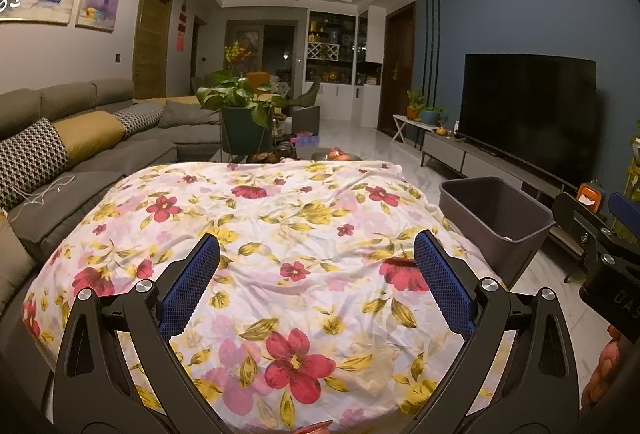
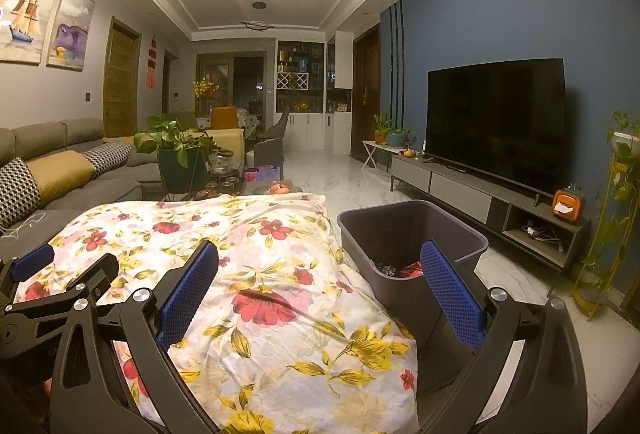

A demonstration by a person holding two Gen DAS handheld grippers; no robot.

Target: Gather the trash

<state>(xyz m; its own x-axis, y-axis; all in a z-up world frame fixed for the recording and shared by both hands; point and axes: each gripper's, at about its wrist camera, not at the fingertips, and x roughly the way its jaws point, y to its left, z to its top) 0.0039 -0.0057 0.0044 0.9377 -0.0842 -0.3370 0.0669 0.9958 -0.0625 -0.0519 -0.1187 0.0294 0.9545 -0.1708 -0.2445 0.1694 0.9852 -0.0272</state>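
Jaws wide open and empty, left gripper [image 1: 316,274] and right gripper [image 2: 320,282] hover over the flowered cloth [image 1: 280,234], trash bin [image 2: 412,234] waiting at two o'clock.

Right gripper [image 2: 320,286] gapes empty over floral cloth [image 2: 256,274] — bin [image 2: 464,234] alongside.

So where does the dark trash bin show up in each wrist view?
Left wrist: the trash bin sits right of centre, just beyond the floral cloth's right edge.
Right wrist: the bin is centre-right, partly behind the right fingers, with trash inside.
Shared landmark: the television on the blue wall.
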